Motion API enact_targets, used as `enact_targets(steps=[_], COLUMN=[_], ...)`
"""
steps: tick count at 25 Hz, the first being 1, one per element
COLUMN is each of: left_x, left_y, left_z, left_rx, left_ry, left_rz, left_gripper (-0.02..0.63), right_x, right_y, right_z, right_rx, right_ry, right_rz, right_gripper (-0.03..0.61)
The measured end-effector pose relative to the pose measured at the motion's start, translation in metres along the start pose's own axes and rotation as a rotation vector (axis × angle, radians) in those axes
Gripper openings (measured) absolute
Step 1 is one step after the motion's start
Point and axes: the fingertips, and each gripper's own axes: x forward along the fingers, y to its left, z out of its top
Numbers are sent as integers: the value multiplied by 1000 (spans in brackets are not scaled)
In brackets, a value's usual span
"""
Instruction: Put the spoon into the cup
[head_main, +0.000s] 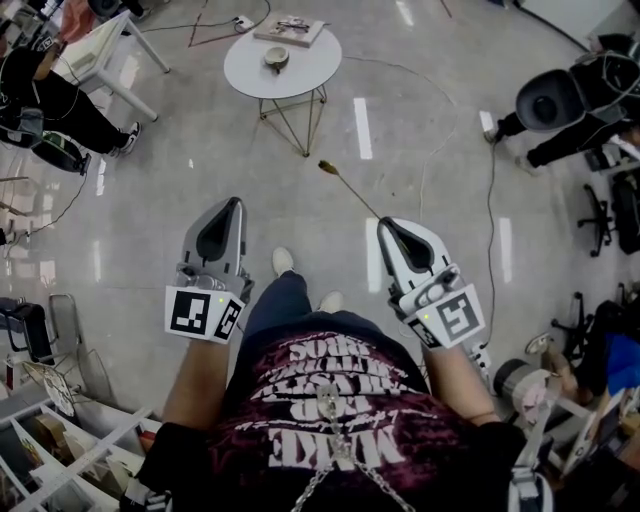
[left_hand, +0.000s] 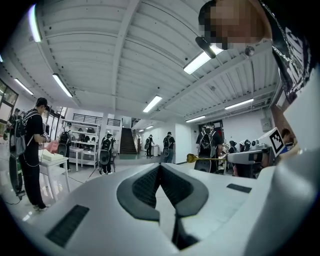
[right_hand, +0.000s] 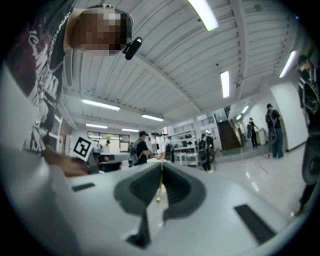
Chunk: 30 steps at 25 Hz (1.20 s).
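Note:
In the head view a long thin gold spoon (head_main: 350, 188) sticks out forward and to the left from my right gripper (head_main: 384, 223), which is shut on the end of its handle. In the right gripper view the handle (right_hand: 159, 186) shows as a thin yellow line pinched between the dark pads. The spoon's bowl (left_hand: 191, 158) also shows in the left gripper view. The cup (head_main: 276, 58) stands on a round white table (head_main: 300, 75) farther ahead. My left gripper (head_main: 234, 204) is held level beside the right one, its jaws shut with nothing between them (left_hand: 160, 165).
A book (head_main: 289, 30) lies on the round table beside the cup. A white table (head_main: 100, 50) with a seated person stands at the upper left. An office chair (head_main: 548, 100) is at the upper right. Cables (head_main: 490, 200) run over the grey floor. A shelf (head_main: 60, 440) is at lower left.

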Motion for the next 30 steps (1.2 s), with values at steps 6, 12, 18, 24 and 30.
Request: enact_targets(steps=[6,12,18,24,30], left_x=[4,19,32,59,93], left_y=[9,13,44,77,124], left_z=[3,-6,-18,-37,-52], left_rx=[-13,-20,-23,-37,-42], left_ry=[-8,3,22,73,102], left_rz=[3,-15,2,4,-8], left_gripper=[29,29,29,29,29], right_x=[6,22,65,115,189], right_y=[-8,-21,-35,-50,-59], right_z=[3,-3,-9,-20,-30], right_rx=[-7,-21,-49,-48,-53], right_ry=[0,33,70,126,159], right_rz=[-24,-45,-50,-35,-4], right_gripper=[35,35,35,35,35])
